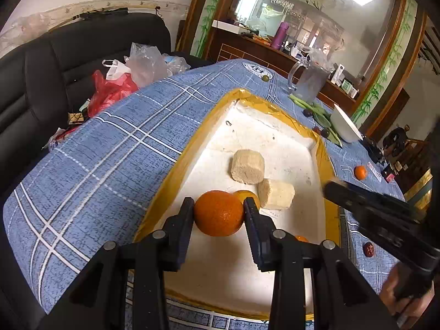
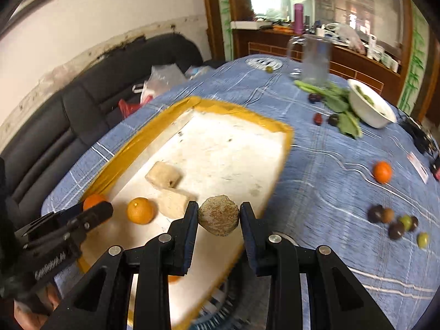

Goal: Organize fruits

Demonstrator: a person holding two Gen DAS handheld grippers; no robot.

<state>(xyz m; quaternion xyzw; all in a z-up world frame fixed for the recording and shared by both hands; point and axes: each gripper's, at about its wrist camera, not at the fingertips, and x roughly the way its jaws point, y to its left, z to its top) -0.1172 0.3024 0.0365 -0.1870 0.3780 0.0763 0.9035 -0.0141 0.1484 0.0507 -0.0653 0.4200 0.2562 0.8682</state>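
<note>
My left gripper (image 1: 218,209) is shut on a large orange (image 1: 219,213) and holds it over the near end of the white foam tray (image 1: 275,134) with yellow-taped rim. A second orange (image 1: 247,195) and two beige cakes (image 1: 247,166) lie in the tray. My right gripper (image 2: 219,213) is shut on a round brown cake (image 2: 218,216) above the tray's right edge (image 2: 283,148). In the right wrist view the left gripper (image 2: 96,211) shows at the lower left with its orange (image 2: 93,200). Another orange (image 2: 140,210) lies in the tray.
On the blue checked cloth (image 2: 316,178) lie a loose orange (image 2: 382,172), several small dark and green fruits (image 2: 396,224), green leaves (image 2: 338,104), a white bowl (image 2: 371,107) and a glass jug (image 2: 315,60). A black sofa (image 1: 68,63) with plastic bags (image 1: 129,77) stands to the left.
</note>
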